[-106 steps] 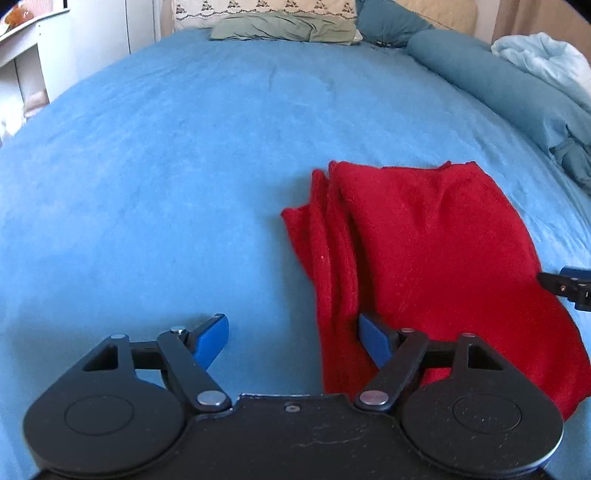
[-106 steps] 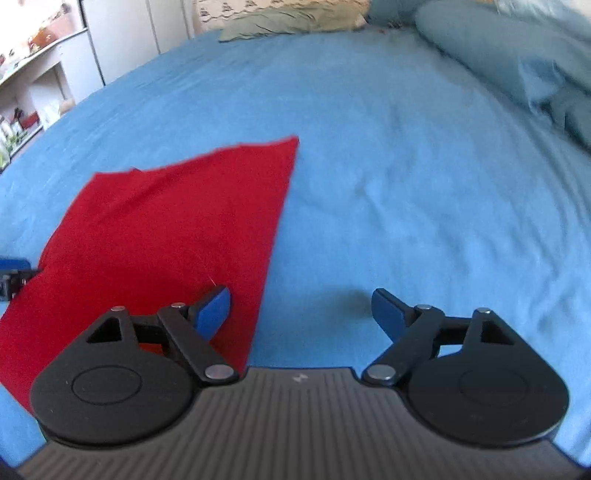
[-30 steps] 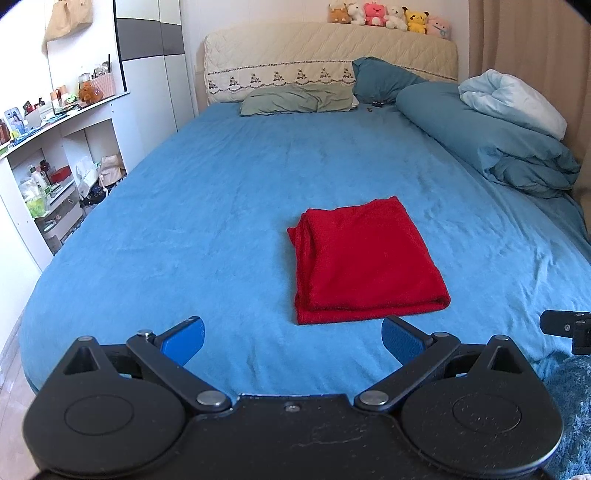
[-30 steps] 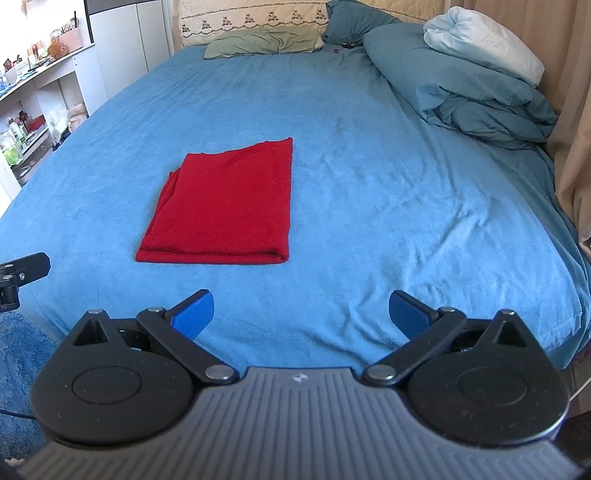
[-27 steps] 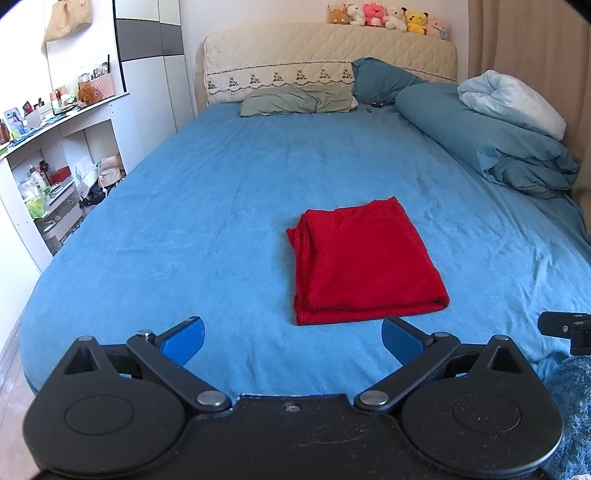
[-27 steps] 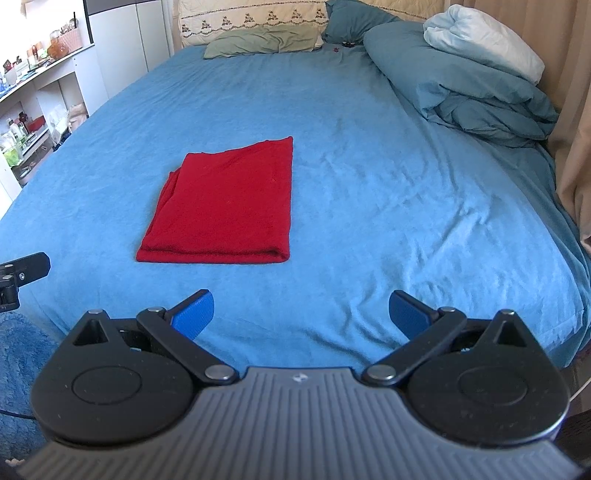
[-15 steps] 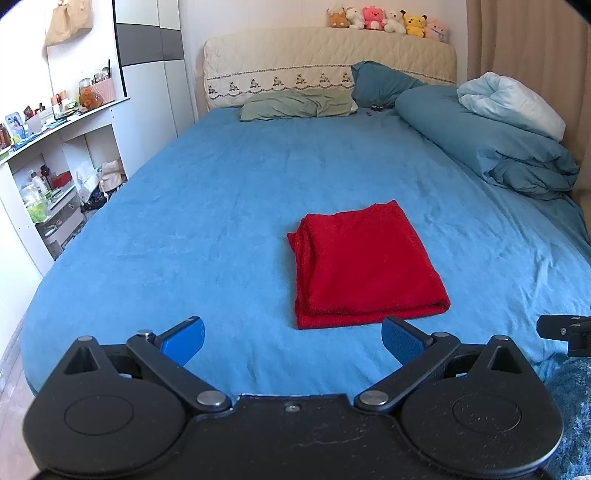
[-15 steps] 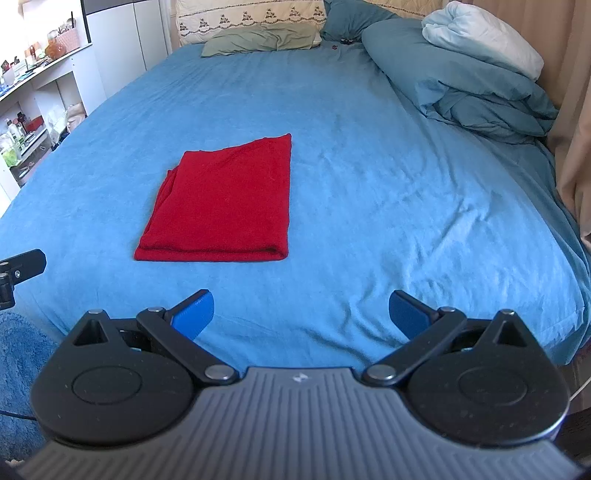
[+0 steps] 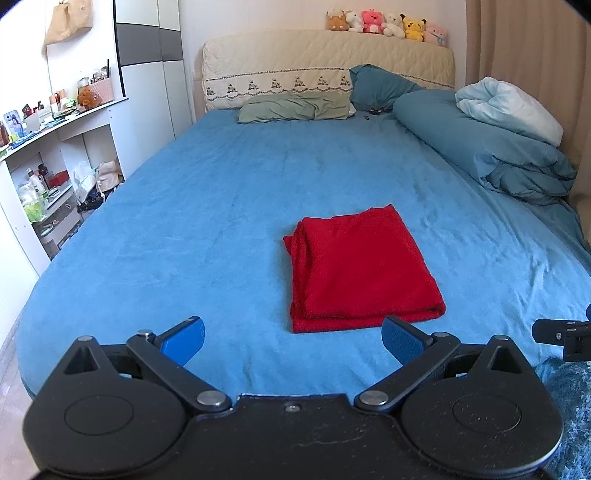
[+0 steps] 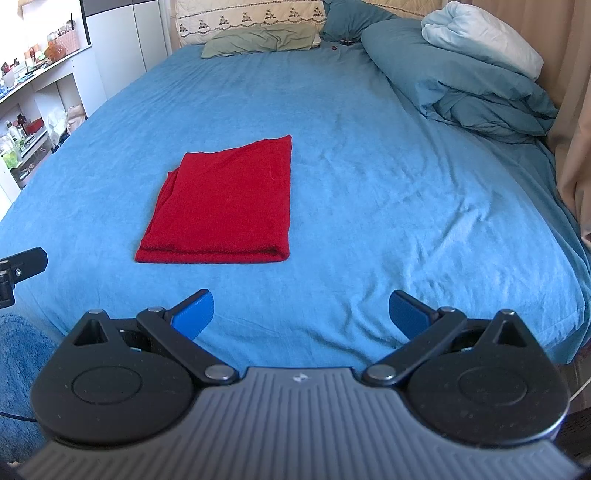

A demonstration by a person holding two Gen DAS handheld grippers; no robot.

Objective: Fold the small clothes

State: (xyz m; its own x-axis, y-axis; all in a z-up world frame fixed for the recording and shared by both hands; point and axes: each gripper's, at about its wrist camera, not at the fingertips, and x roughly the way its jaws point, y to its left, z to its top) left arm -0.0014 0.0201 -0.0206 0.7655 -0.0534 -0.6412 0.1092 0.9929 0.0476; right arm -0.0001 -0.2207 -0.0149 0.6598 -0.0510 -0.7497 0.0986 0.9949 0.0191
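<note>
Bedroom setting: my rig faces a bed [image 9: 207, 236] covered by a blue sheet, with a quilted cream headboard [image 9: 325, 62] at the far end and a row of plush toys [image 9: 384, 26] along its top. White shelving [image 9: 55, 155] stands off the bed's left side; a rolled teal duvet [image 9: 491, 151] lies along its right side.

Pose: I hold both tongs off the foot of the bed, aimed along its length. The left gripper [image 9: 293, 338] has its blue pads spread wide with nothing between them. The right gripper [image 10: 301, 312] is likewise spread wide and empty. Each unit's black tip shows at the edge of the other's view.

Task item: the red cloth [image 9: 358, 266] lies folded into a flat rectangle on the bed, nearer the foot than the headboard, roughly central across its width, clear of both tongs. In the right wrist view the red cloth [image 10: 225, 206] shows its doubled fold edge toward the foot.

Change: 3.5 s ago both tongs were low over the cloth at close range; they have since pulled back to the foot. Over the last second the views barely differ, and the cloth has not shifted.

Markings: I find no readable writing; a small pale emblem sits on the right unit's grey body, illegible.
</note>
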